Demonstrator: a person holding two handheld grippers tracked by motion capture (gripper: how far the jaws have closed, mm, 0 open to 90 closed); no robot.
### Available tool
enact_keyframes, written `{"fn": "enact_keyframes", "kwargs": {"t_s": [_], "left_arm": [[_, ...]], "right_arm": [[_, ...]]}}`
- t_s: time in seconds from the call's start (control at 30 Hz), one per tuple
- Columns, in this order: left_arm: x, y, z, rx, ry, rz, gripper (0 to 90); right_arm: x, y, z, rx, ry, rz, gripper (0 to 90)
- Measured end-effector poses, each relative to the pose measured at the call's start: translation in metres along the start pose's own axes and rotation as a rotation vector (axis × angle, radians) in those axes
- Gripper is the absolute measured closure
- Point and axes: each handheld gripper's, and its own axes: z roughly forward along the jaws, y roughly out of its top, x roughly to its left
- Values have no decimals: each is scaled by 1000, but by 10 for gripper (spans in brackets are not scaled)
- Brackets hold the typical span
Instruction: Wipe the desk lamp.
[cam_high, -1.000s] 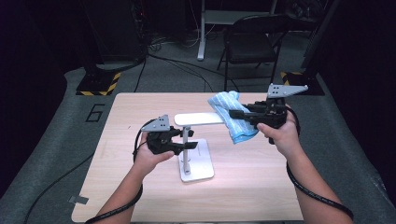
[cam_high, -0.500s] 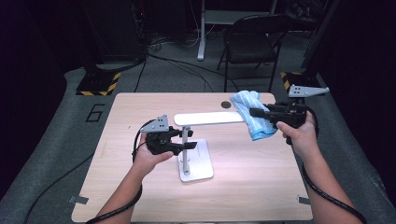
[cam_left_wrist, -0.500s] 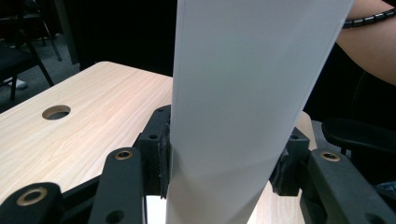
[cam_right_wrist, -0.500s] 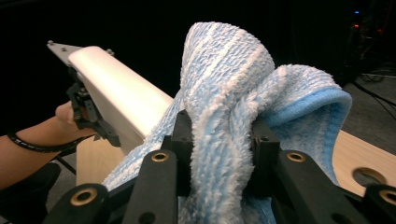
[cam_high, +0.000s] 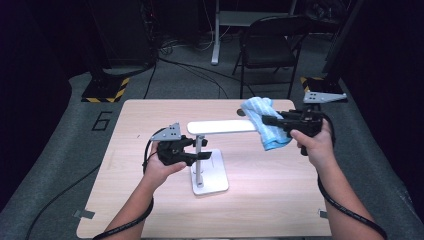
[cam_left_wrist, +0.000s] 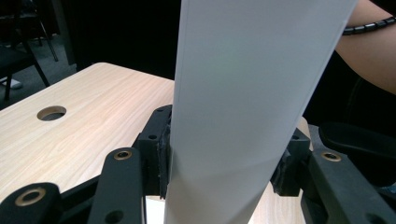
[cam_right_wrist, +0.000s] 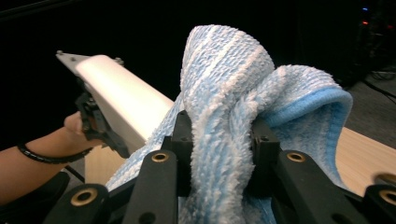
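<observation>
Cloth (cam_high: 264, 127) now at lamp's (cam_high: 222, 126) end

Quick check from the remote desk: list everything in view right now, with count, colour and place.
Desk lamp: one, white, mid-table, base flat, head bar level.
Cloth: one, blue and white striped, at the lamp head's right end.
Table: one, light wood, round hole near its far edge.
Folding chair: one, black, behind the table.
Hazard-striped bases: two, black and yellow, on the floor at the far corners.
Left gripper: one, black, shut on the lamp's post.
Right gripper: one, black, shut on the cloth.
Person's hands: two, one on each gripper.
</observation>
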Motion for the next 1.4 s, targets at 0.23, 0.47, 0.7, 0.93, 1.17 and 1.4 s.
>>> {"fn": "enact_keyframes", "kwargs": {"t_s": [0.23, 0.47, 0.7, 0.93, 1.17, 1.4], "left_arm": [[0, -1, -2, -1, -1, 4, 499], [-1, -1, -3, -3, 7, -1, 499], [-1, -2, -3, -14, 7, -9, 496], [-1, -3, -3, -13, 5, -15, 488], [-1, -7, 0, 16, 15, -5, 466], [-1, -10, -5, -4, 22, -14, 448]], "right_arm": [[48, 16, 48, 4, 122, -91, 694], [87, 16, 74, 33, 239, -168, 696], [102, -11, 78, 91, 293, -199, 698], [97, -38, 62, 95, 258, -182, 700], [96, -45, 49, 52, 223, -191, 699], [94, -57, 36, 42, 202, -168, 698]]}}
